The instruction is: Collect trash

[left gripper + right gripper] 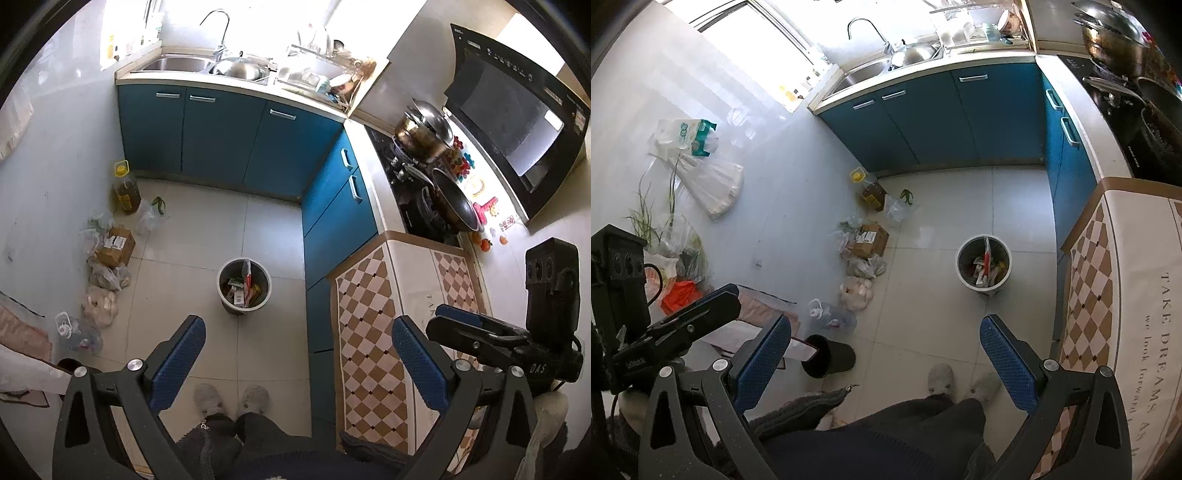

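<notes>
A grey trash bin (244,286) (983,263) stands on the tiled kitchen floor, holding wrappers and small packets. My left gripper (298,356) is open high above the floor, with nothing between its blue pads. My right gripper (885,352) is open too and empty. In the left wrist view the right gripper (458,325) shows at the right, over the patterned counter cloth. In the right wrist view the left gripper (713,302) shows at the left.
Along the left wall lie plastic bags (103,302), a cardboard box (116,245), an oil bottle (125,186) and a crushed water bottle (77,334). A black bin (829,355) stands near the person's feet (231,400). Blue cabinets (229,136) and a stove with pots (424,155) border the floor.
</notes>
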### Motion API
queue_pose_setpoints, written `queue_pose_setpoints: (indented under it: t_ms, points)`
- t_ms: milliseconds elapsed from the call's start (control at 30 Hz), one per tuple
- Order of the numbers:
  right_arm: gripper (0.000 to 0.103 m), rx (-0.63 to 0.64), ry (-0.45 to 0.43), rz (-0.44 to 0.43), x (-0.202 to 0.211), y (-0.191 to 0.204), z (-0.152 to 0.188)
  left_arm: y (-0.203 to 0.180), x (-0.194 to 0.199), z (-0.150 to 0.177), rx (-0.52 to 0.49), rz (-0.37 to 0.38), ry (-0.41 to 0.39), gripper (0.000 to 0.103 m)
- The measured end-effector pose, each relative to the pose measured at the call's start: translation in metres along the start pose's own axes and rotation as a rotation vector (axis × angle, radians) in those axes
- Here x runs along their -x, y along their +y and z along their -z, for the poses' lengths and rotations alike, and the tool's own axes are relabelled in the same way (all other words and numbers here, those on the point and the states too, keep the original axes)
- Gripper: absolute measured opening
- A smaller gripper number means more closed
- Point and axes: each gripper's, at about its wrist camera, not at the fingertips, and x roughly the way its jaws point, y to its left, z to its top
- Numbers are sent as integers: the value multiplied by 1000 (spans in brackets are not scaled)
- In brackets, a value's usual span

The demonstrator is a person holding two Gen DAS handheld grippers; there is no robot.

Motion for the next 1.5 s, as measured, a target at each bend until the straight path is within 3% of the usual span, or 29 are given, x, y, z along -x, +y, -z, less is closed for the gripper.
queue_pose_setpoints:
  t_ms: [1500]
  points:
    - [103, -12, 4, -9, 4, -9, 4, -15, -6, 0, -11, 9, 12, 103]
